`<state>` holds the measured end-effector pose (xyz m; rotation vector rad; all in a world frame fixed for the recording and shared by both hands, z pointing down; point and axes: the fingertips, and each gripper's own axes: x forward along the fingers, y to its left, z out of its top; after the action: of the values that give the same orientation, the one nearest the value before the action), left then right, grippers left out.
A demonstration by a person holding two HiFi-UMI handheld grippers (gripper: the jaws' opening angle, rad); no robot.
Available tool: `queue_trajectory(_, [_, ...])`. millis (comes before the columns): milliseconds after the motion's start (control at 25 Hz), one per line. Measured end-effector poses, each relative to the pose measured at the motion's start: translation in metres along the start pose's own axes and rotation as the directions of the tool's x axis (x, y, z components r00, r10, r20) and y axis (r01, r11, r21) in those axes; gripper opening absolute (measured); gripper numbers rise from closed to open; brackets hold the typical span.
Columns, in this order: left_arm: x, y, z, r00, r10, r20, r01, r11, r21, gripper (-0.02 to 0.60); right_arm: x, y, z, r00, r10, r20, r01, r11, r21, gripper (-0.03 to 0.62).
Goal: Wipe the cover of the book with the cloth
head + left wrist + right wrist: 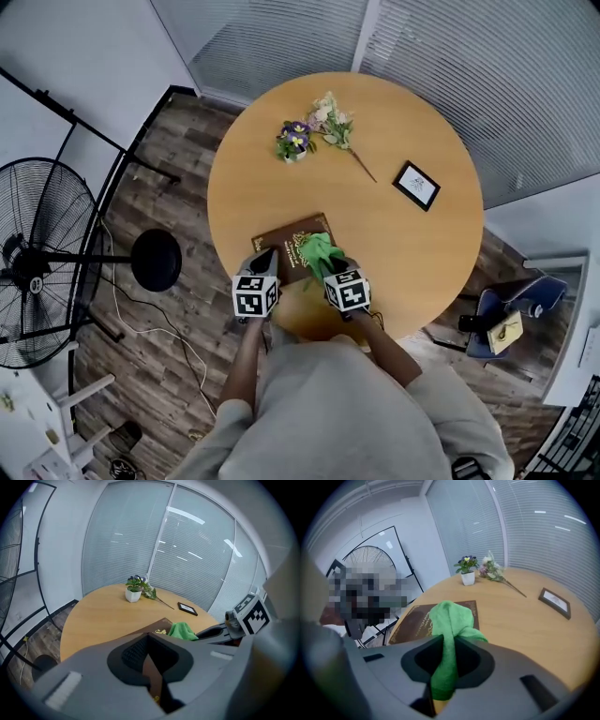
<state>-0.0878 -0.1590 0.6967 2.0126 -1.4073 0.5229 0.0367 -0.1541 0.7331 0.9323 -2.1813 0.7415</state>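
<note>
**Cloth on the book's right end, bare cover running off to the left**

Nearest the person, the right gripper (446, 654) has its jaws pinched tight on a green cloth (451, 616). One fold is squeezed between them and the rest is bunched just ahead, draped on the brown book (415, 620). Beside it, the left gripper (150, 654) has its jaws drawn in narrow on a thin brown edge. That looks like the book's near-left corner, so this hand seems to be pinning the book down.

The book lies flat at the near edge of the round table (422, 253). Its long side runs across the person, tilted a little away at the right.

Here's what the next stroke turns on: the cloth sits on the right end of the cover. The uncovered stretch, gold lettering and all, lies left of the right gripper's jaws, toward the left gripper. My read is that the right gripper does the wiping, dragging leftward along the long side and stopping short of the clamping jaws.

Farther out stand a small flower pot (294, 142), a loose sprig of flowers (330, 122) and a picture frame (416, 185), all well apart from the book.
</note>
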Motion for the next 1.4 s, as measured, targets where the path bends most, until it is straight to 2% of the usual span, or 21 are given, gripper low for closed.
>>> queue_trajectory(400, [0.015, -0.019, 0.012, 0.999, -0.046, 0.002, 0.045, 0.998, 0.040, 0.006, -0.014, -0.034, -0.005, 0.998, -0.069, 0.009, 0.068, 0.997, 0.038, 0.071])
queue_trajectory(800, [0.017, -0.024, 0.024, 0.998, -0.062, 0.015, 0.061, 0.996, 0.071, 0.006, -0.020, -0.051, -0.006, 0.993, -0.115, 0.019, 0.114, 0.991, 0.073, 0.071])
queue_trajectory(1160, [0.005, -0.011, 0.040, 0.998, -0.049, 0.042, 0.045, 0.994, 0.096, 0.006, -0.036, -0.097, -0.015, 0.970, -0.243, -0.001, 0.241, 0.964, 0.115, 0.071])
queue_trajectory(1400, [-0.005, -0.007, 0.048, 0.997, -0.045, 0.064, 0.037, 0.993, 0.111, 0.006, -0.049, -0.104, -0.002, 0.960, -0.276, 0.047, 0.268, 0.954, 0.131, 0.071])
